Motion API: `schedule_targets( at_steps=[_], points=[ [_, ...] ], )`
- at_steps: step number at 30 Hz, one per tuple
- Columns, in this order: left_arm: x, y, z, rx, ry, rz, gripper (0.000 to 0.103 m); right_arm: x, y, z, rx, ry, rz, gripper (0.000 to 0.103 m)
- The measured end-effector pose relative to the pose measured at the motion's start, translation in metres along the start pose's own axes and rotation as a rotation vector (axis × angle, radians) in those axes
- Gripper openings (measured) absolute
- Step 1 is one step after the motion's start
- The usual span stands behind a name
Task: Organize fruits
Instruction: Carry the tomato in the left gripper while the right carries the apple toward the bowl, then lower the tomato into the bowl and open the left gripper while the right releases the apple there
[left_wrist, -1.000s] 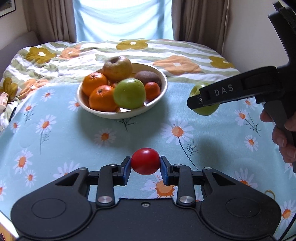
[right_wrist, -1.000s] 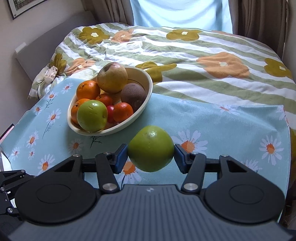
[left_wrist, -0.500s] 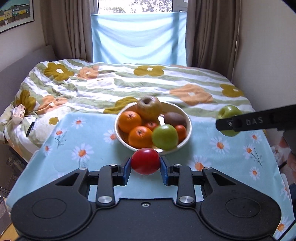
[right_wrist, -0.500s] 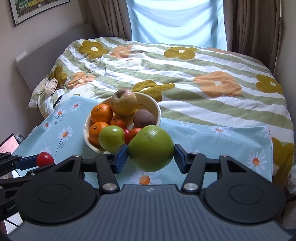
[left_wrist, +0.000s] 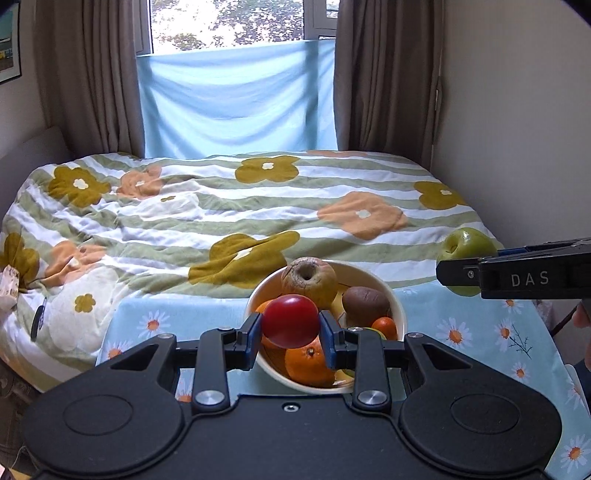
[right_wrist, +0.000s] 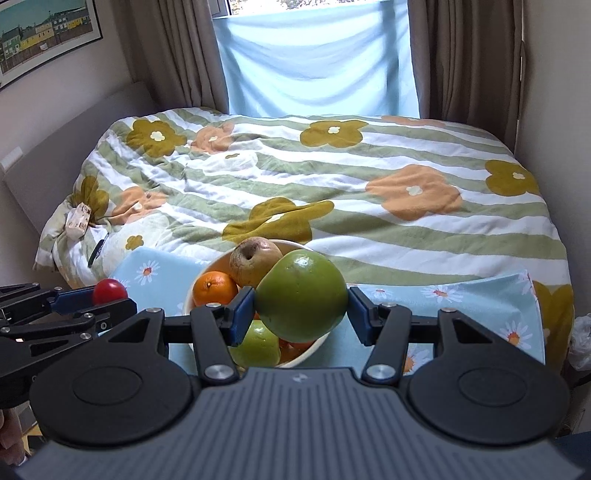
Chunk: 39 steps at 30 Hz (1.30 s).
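Held aloft above the fruit bowl (left_wrist: 399, 314): one small red tomato (left_wrist: 290, 320), soft, bruisable, clasped across its middle by the left gripper (left_wrist: 290, 334); one heavier, firm, smooth-skinned green apple (right_wrist: 301, 295), clamped at its widest girth by the right gripper (right_wrist: 301, 314).

The left gripper (left_wrist: 290, 334) is held up level, and its jaws are closed tight on a small red fruit (left_wrist: 290, 320), one blue pad on each side. The right gripper (right_wrist: 301, 308) is also held up level, off to the right of the left one, and its jaws squeeze a big green fruit (right_wrist: 301, 294) in the same way. Both grippers point the same way, side by side and apart.
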<state>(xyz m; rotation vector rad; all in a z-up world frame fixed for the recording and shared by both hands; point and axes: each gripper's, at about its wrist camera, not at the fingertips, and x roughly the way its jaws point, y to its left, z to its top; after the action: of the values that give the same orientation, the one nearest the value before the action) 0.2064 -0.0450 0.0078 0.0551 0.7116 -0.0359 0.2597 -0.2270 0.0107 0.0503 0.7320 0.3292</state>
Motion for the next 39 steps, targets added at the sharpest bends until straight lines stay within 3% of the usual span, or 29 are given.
schedule_targets(
  at_steps=[17, 28, 29, 32, 33, 39],
  points=[
    [0.116, -0.002, 0.027, 0.206, 0.121, -0.248, 0.037, 0.056, -0.008, 0.004, 0.182, 0.037, -0.178, 0.069],
    [0.146, -0.021, 0.019, 0.255, 0.169, -0.328, 0.037, 0.065, -0.023, -0.005, 0.248, 0.058, -0.242, 0.069],
    [0.146, -0.021, 0.019, 0.256, 0.164, -0.331, 0.042, 0.065, -0.024, -0.004, 0.249, 0.058, -0.244, 0.069],
    [0.139, -0.018, 0.020, 0.246, 0.127, -0.339, 0.080, 0.065, -0.023, -0.003, 0.247, 0.057, -0.246, 0.069],
    [0.135, -0.016, 0.021, 0.247, 0.103, -0.332, 0.087, 0.065, -0.023, -0.003, 0.247, 0.056, -0.244, 0.069],
    [0.118, 0.004, 0.020, 0.240, 0.071, -0.296, 0.089, 0.072, -0.016, 0.002, 0.230, 0.058, -0.218, 0.069]
  ],
)
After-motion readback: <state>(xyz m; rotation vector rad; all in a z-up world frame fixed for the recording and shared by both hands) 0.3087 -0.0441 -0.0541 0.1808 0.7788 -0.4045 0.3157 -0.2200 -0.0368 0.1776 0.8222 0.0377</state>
